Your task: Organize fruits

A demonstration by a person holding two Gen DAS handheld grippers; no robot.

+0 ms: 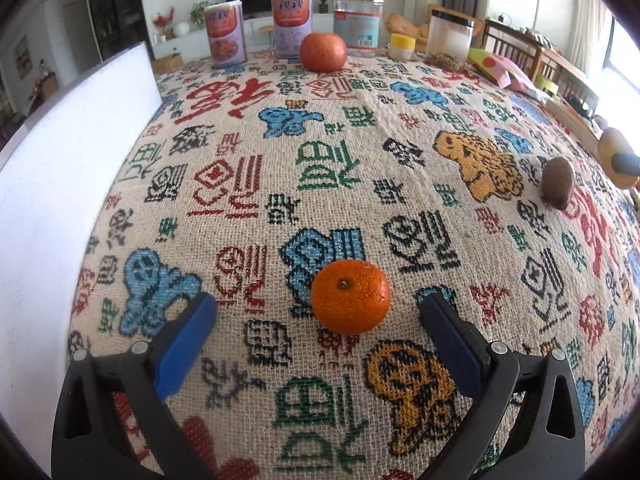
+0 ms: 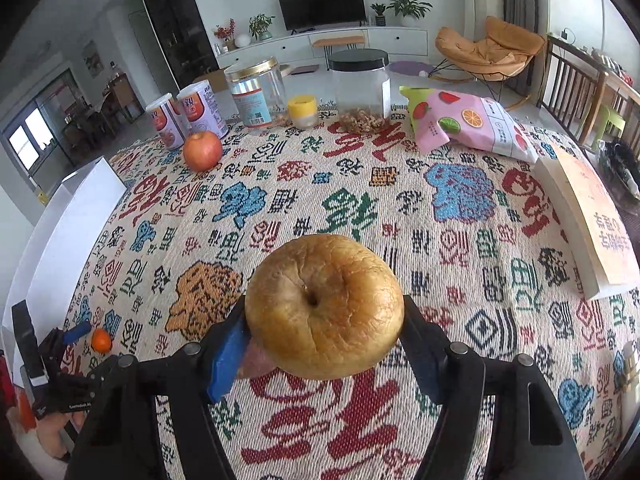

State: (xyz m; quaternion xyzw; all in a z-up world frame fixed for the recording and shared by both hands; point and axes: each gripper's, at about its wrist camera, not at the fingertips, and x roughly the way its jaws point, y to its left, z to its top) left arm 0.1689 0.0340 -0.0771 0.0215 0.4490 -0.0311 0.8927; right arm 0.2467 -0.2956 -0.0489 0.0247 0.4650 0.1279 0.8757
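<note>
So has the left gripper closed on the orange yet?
No, the left gripper is open, its blue pads standing apart on either side of the orange.

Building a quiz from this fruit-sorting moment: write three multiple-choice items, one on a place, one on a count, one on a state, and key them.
1. Where does the small round orange tangerine lie?
A. on the woven patterned tablecloth, just ahead of the left gripper's open fingers
B. inside the white box
C. beside the jars

2. How many purple-labelled cylindrical cans stand at the table's far edge?
A. one
B. two
C. four

3. What is the right gripper doing?
A. hanging open
B. resting on the book
C. clamping a round yellow-brown pear-like fruit

Key: 1 A, the left wrist view shows it on the cloth, untouched, in line with the gap between the blue pads. 2 B, both views show a pair behind the red apple. 3 C, both fingers press the fruit's sides.
</note>
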